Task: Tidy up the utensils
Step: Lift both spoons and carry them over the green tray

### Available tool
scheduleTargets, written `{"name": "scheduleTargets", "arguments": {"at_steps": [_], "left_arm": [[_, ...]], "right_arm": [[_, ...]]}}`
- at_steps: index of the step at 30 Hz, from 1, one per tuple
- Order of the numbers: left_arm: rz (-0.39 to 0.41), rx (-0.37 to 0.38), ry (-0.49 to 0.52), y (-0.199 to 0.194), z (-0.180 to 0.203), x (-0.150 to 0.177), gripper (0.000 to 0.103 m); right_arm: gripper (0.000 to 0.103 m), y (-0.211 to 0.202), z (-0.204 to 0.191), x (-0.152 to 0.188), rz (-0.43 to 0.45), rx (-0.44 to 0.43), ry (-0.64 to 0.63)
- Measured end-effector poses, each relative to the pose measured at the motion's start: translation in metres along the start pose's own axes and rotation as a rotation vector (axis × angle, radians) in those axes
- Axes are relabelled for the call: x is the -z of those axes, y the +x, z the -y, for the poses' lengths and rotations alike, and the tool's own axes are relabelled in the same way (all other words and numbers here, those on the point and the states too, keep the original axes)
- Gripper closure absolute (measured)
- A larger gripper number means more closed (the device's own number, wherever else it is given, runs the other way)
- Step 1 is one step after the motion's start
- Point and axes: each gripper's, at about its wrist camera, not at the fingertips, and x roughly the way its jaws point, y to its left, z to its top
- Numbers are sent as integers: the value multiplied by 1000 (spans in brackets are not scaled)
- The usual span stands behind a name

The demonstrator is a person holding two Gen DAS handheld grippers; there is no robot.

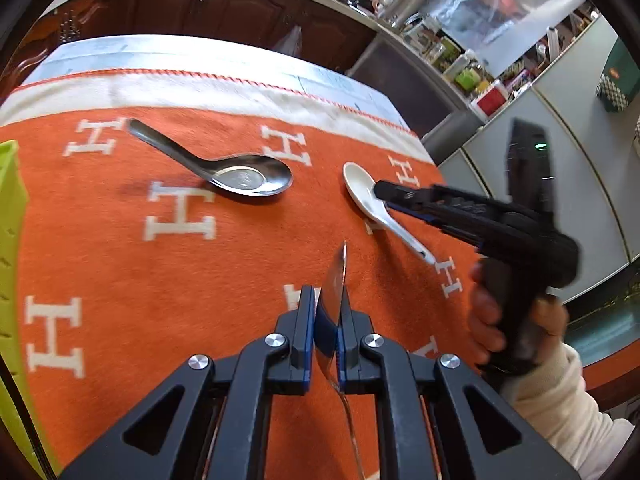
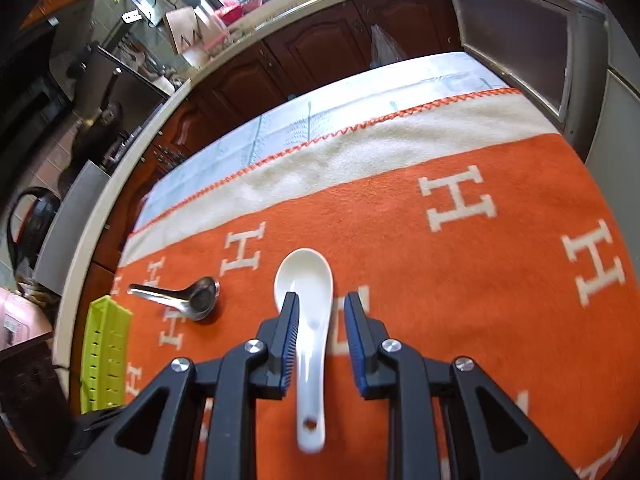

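Left wrist view shows your left gripper (image 1: 326,312) clamped tight on a thin shiny metal utensil (image 1: 335,280), held on edge above the orange blanket (image 1: 120,260), while a dark metal spoon (image 1: 224,168) lies farther out and a lime-green basket (image 1: 10,240) sits at the left edge. Right wrist view shows your right gripper (image 2: 322,308) with its jaws apart, straddling the white ceramic spoon (image 2: 310,320) that lies flat on the blanket; its left finger (image 2: 290,332) overlaps the spoon, though you cannot tell whether it touches.
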Motion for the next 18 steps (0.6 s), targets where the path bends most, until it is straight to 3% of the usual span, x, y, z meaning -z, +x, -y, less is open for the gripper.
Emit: {"name": "scheduleTargets", "arguments": {"at_steps": [6, 8, 14, 18], "left_arm": [[53, -6, -9, -42, -6, 0, 97], [79, -10, -15, -63, -8, 0, 97], [155, -113, -36, -139, -16, -5, 96], [236, -218, -5, -197, -21, -5, 96]], "right_arm": [[81, 13, -24, 7, 31, 123, -136], [98, 13, -31, 12, 45, 153, -179], [101, -4, -38, 20, 48, 121, -125], [101, -24, -60, 32, 50, 54, -97]]}}
